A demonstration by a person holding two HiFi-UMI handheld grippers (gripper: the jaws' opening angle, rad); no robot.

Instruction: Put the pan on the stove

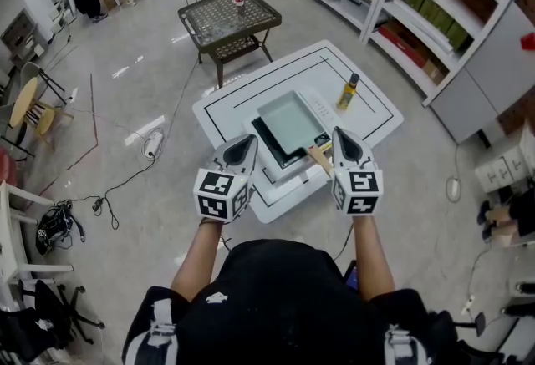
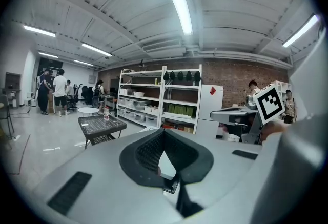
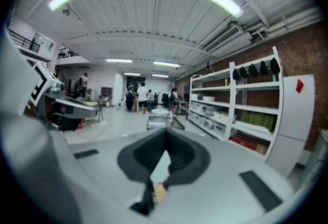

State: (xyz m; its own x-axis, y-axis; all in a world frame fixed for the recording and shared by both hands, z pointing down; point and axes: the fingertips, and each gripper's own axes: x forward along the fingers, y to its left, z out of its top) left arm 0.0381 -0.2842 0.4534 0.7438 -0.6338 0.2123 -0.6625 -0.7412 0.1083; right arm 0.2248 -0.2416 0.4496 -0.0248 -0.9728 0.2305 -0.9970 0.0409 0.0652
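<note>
Pan location: the pan is lying at the centre of the desk, over the white stove. Whether it is resting there or hanging just clear cannot be told.
Handle: a wooden handle is projecting from the pan's 5 o'clock corner.
Right gripper: the right gripper is standing at the pan's 5 o'clock, and its fingers are pinching the handle.
Left gripper: the left gripper is standing at 7 o'clock. Its fingers are drawn close and appear to be pinching the pan's dark rim.
Handling: the pan is judged rigid, flat and moderately heavy. The thin rim is probably giving a slippery hold, so the handle should be carrying the load while the rim grip is keeping the pan level.
Hazard: any tilting is risking a slip. The bottle is standing well apart at 2 o'clock.
</note>
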